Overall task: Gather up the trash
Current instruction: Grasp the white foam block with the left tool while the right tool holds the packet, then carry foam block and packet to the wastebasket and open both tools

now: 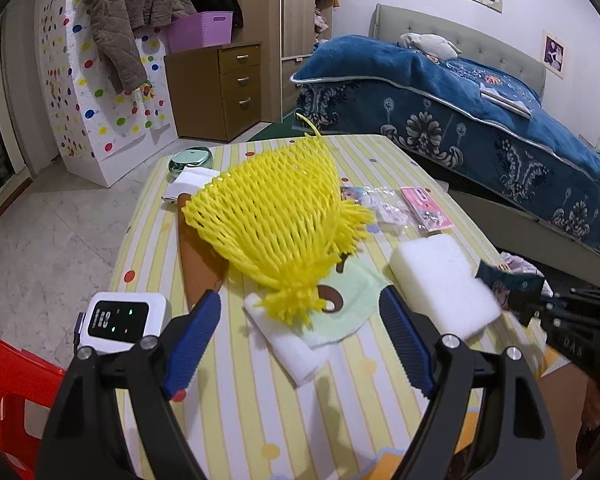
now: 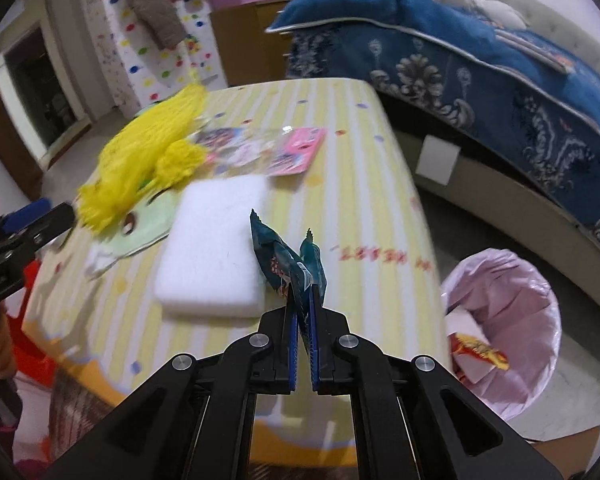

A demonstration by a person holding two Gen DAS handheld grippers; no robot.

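**Wrapper in hand, bin off to the side: where the drop could miss**

Left wrist view: the left gripper [image 1: 300,344] hangs over the striped table [image 1: 236,412] with its blue-padded fingers [image 1: 194,340] spread wide and nothing between them. Straight ahead lies the yellow foam net [image 1: 272,224], its gathered end resting on a folded white tissue [image 1: 288,344] and a pale green cloth [image 1: 350,300]. The white foam block [image 1: 444,284] sits just beside the right-hand finger. If this gripper goes for the net, the risk is that the fingers also catch the tissue or the cloth beneath it, since the three overlap. A loose mesh may also snag on a finger pad and drag instead of lifting cleanly.

Right wrist view: the right gripper [image 2: 304,316] is closed nearly flat on a dark teal snack wrapper [image 2: 284,264], which stands up out of the pads above the table edge. The bin with the pink liner [image 2: 508,320] stands on the floor to the right, well apart from the wrapper and below table height, with some trash already inside. Only the wrapper's lower edge seems pinched, though blur makes the depth of the hold hard to judge. A thin grip on slick film could let it slip on the way over. Released too early, a light wrapper could flutter and land on the floor beside the bin.
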